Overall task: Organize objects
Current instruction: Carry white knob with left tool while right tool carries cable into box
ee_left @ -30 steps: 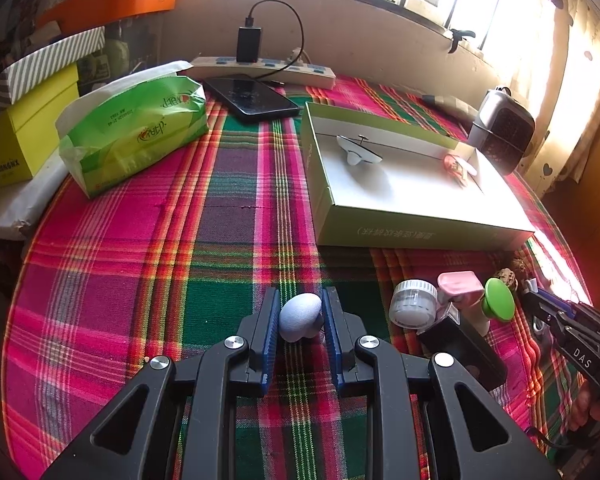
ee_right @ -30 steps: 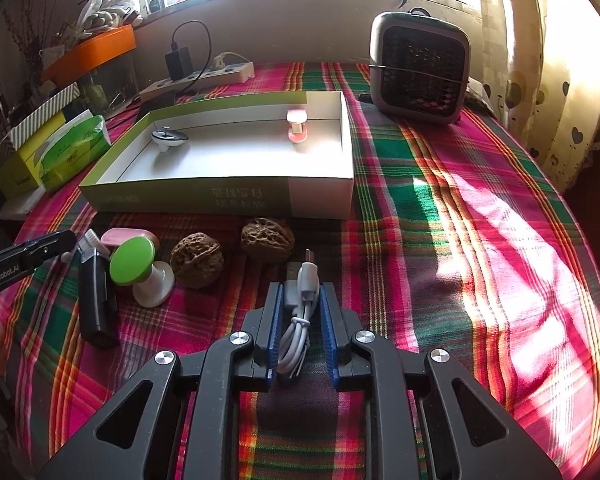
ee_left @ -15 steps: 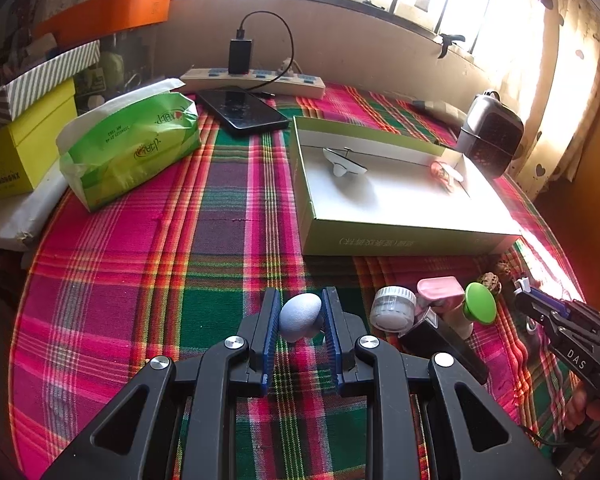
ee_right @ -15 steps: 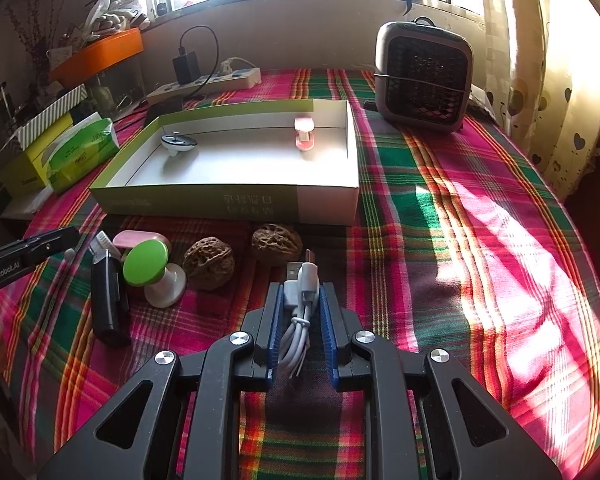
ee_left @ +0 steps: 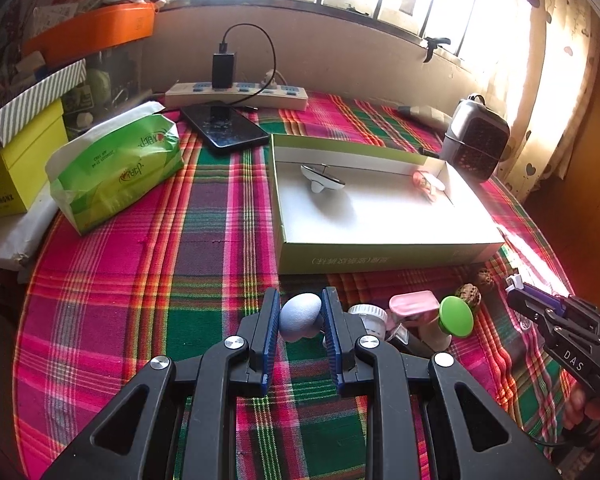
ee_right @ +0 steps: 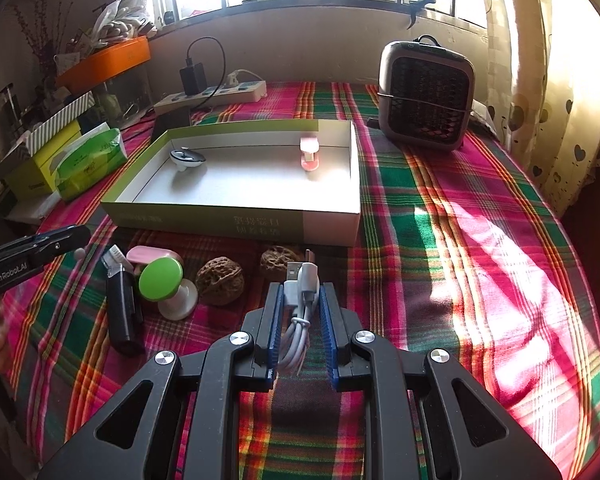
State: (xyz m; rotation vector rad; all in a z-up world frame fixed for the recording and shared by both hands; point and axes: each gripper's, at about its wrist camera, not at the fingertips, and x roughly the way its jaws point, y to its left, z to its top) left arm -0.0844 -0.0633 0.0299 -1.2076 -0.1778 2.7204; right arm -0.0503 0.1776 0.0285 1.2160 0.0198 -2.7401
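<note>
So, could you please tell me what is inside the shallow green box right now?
Inside the shallow green box lie a grey-and-white gadget and a pink one. Its near wall hides a strip of floor.

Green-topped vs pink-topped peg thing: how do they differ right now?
The green-topped piece sits on the plaid cloth outside the box; the pink-topped piece sits inside the open box, near its far wall. Green looks tilted, its cap facing the camera; pink looks more upright. Both seem mushroom-shaped, on pale stems.

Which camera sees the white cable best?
The right wrist view: the coiled cable sits front and centre, clamped in the right gripper, plugs showing. In the left wrist view, only a white tip pokes from that gripper at the right edge.
</note>
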